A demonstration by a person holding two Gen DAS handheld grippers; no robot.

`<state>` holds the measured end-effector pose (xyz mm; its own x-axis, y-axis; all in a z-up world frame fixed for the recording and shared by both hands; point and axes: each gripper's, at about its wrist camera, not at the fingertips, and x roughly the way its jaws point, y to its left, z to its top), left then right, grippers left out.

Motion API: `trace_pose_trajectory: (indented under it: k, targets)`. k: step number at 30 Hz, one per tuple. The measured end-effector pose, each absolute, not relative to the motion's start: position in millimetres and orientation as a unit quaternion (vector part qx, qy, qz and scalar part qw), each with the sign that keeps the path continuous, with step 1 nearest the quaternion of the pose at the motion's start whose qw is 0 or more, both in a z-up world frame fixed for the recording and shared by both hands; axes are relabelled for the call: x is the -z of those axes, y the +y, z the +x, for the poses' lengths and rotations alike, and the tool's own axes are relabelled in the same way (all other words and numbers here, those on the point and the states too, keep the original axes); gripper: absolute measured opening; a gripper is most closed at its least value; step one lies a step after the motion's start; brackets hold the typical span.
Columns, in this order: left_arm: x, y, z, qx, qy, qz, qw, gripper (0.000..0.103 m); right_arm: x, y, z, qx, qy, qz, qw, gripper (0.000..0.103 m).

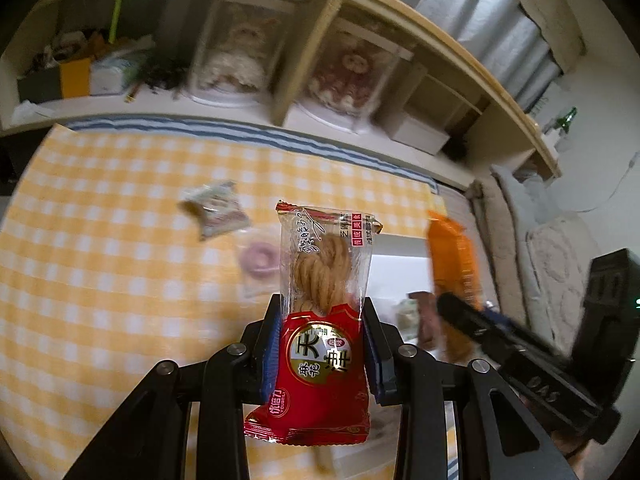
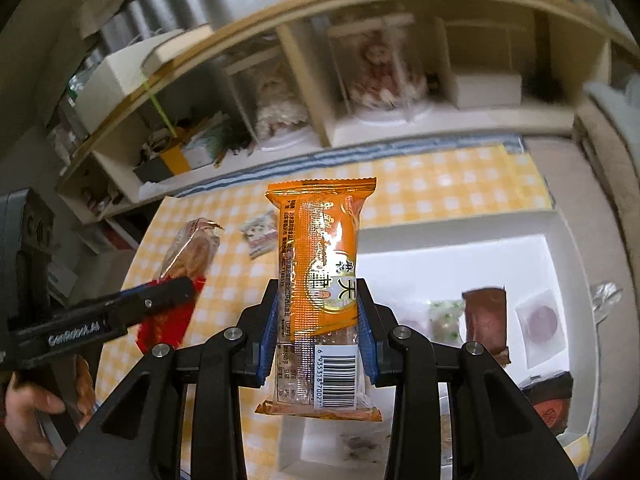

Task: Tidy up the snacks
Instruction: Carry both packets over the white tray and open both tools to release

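My left gripper (image 1: pixel 323 312) is shut on a red and clear pack of twisted dough snack (image 1: pixel 320 320), held upright above the yellow checked tablecloth (image 1: pixel 100 280). The same pack shows in the right wrist view (image 2: pixel 188 256). My right gripper (image 2: pixel 318 300) is shut on an orange snack pack (image 2: pixel 320 276), held upright above the table, near the white box (image 2: pixel 440 240). The orange pack shows in the left wrist view (image 1: pixel 452 264). The white box holds several wrapped snacks, among them a brown pack (image 2: pixel 486 320) and a clear pack with a purple round (image 2: pixel 542 320).
A small white wrapped snack (image 1: pixel 216 210) and a clear pack with a pink ring (image 1: pixel 260 260) lie on the cloth. A wooden shelf (image 1: pixel 304 60) with dolls in cases and clutter stands behind the table. Bedding (image 1: pixel 552 260) lies right of the table.
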<state>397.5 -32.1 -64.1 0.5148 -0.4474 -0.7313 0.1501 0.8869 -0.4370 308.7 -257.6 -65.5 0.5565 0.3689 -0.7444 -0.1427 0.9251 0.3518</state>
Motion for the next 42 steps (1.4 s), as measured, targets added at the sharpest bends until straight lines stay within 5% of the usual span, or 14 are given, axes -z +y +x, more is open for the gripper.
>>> trace_pose_trajectory:
  k: [11, 22, 32, 42]
  targets:
    - [100, -68, 433, 0.16, 0.466, -0.204, 0.846, 0.034, 141, -272, 350, -0.178, 0.498, 0.244, 0.813, 0.035]
    - [130, -102, 459, 0.156, 0.482, -0.211, 0.836, 0.035, 201, -286, 372, -0.139, 0.557, 0.244, 0.781, 0.034]
    - [151, -141, 487, 0.153, 0.486, -0.185, 0.841, 0.037, 189, -327, 367, -0.11, 0.537, 0.233, 0.804, 0.034]
    - [146, -150, 489, 0.147, 0.462, -0.113, 0.867, 0.053, 171, -330, 373, -0.105, 0.521, 0.198, 0.823, 0.035]
